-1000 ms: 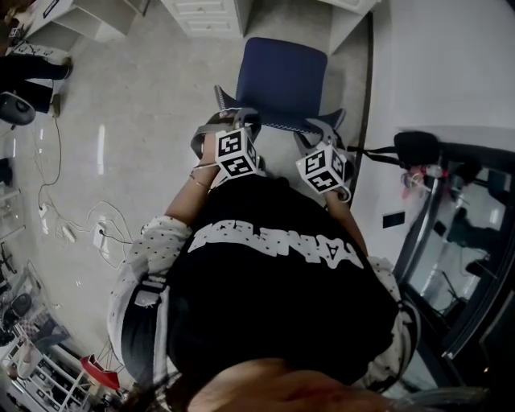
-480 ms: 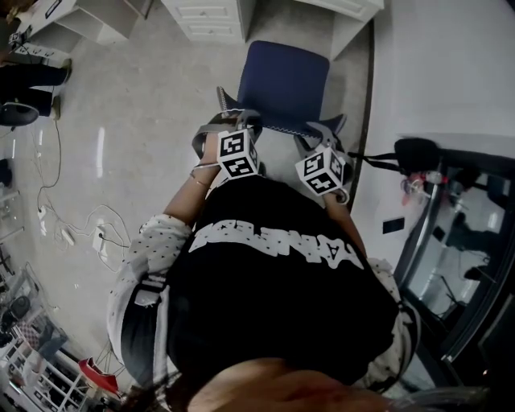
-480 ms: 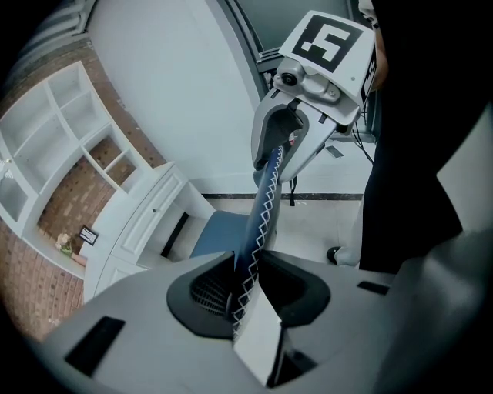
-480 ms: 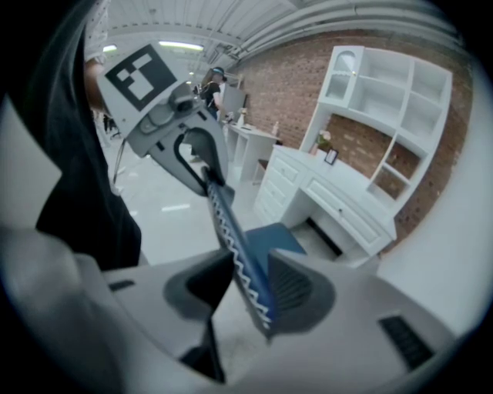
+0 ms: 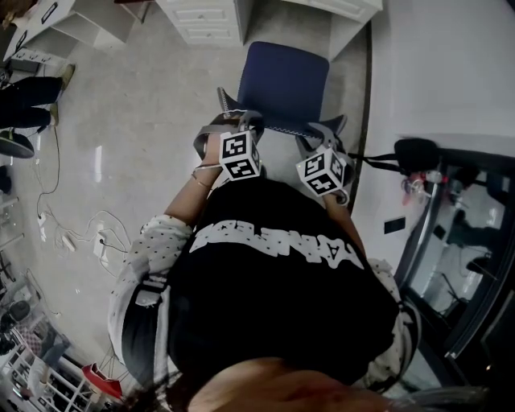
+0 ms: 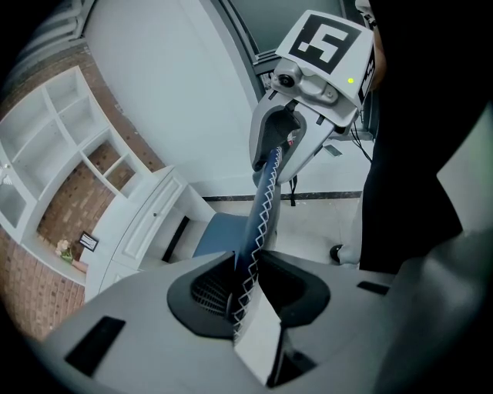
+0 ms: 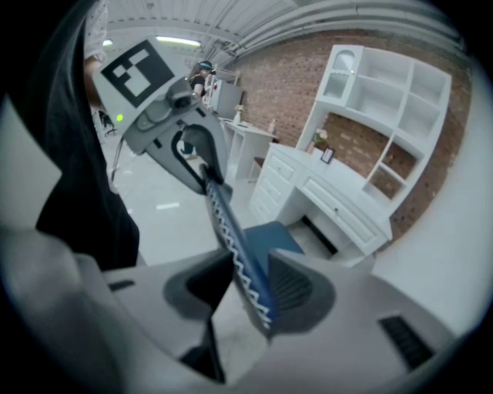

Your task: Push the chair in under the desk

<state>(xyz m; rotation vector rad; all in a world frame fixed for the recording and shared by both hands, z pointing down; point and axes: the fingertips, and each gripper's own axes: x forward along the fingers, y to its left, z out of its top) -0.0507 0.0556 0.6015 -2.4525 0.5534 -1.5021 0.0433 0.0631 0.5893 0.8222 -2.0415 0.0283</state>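
Note:
The chair has a blue seat (image 5: 283,76) and a thin blue backrest with white zigzag stitching (image 6: 262,208). It stands on the floor in front of the white desk (image 5: 205,18). My left gripper (image 5: 233,122) is shut on the left part of the backrest's top edge, which runs between its pads in the left gripper view (image 6: 245,286). My right gripper (image 5: 326,130) is shut on the right part of the same edge (image 7: 248,291). The chair's legs are hidden.
White drawers and shelves against a brick wall (image 7: 362,154) stand behind the desk. A white wall (image 5: 442,64) and a black cable run along the right. Cables and a power strip (image 5: 100,237) lie on the floor at left, beside a person's legs (image 5: 32,88).
Both grippers and the chair stand as they did. The legs of the person at the far left have shifted a little.

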